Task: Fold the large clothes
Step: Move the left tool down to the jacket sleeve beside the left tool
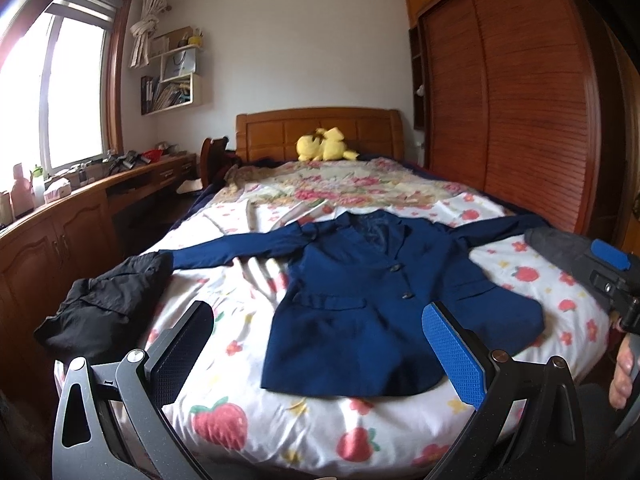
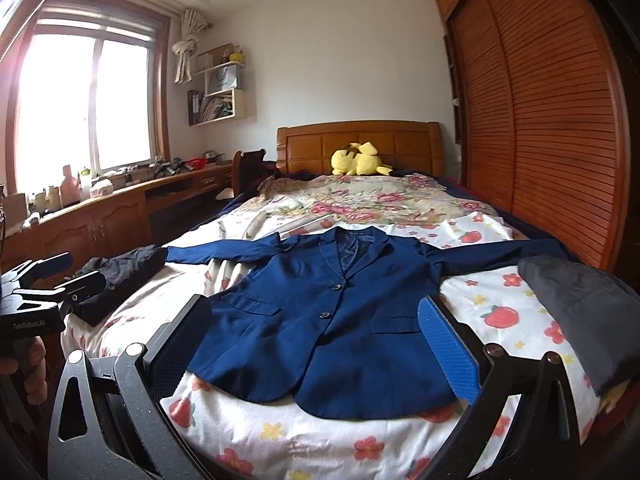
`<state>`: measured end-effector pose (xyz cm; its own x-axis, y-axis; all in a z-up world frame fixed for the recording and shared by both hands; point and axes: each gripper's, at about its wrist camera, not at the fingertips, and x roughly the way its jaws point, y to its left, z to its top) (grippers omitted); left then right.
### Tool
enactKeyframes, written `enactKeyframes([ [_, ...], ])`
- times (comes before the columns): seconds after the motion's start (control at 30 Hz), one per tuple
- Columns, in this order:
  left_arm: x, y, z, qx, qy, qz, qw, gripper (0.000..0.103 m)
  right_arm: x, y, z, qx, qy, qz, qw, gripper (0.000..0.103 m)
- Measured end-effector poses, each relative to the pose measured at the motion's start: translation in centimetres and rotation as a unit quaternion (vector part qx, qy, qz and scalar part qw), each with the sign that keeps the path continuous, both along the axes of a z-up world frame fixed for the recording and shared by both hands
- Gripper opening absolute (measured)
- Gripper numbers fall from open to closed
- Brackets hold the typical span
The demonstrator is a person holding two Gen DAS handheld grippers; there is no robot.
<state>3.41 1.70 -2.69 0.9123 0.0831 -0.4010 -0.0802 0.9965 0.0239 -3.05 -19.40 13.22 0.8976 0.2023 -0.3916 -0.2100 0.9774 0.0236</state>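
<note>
Bedroom, floral-strawberry bedsheet (image 1: 304, 432) | navy blue two-button blazer (image 1: 360, 292) lies flat mid-bed, buttoned, sleeves outstretched, no fold made | my left gripper (image 1: 320, 356) and right gripper (image 2: 316, 348): jaws spread, empty, above hem | all folding remains.

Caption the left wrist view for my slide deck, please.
Open left gripper hovers over a navy blazer spread flat on the strawberry-print bed sheet, black garment alongside.

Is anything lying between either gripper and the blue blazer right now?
Nothing visible. The blue blazer lies flat and uncovered ahead of the open left gripper and right gripper. The black garment and grey garment sit off to the sides.
</note>
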Motion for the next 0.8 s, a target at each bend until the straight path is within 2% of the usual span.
enactKeyframes([
  [0.17, 2.6, 0.5, -0.5, 0.006, 0.016, 0.007, 0.9998, 0.103, 3.8, 0.7, -1.5, 0.004, 0.008, 0.019, 1.000, 0.103],
  [0.4, 6.0, 2.1, -2.1, -0.004, 0.039, 0.013, 0.9992, 0.103, 10.0, 3.0, -3.8, -0.010, 0.015, 0.043, 0.999, 0.103],
  [0.63, 9.6, 3.7, -3.2, -0.005, 0.064, 0.036, 0.9973, 0.103, 15.9, 5.3, -6.2, -0.007, 0.027, 0.078, 0.997, 0.103],
  [0.8, 11.1, 4.2, -3.5, 0.012, 0.066, 0.056, 0.9962, 0.103, 20.1, 7.4, -8.0, -0.012, 0.040, 0.112, 0.993, 0.103],
])
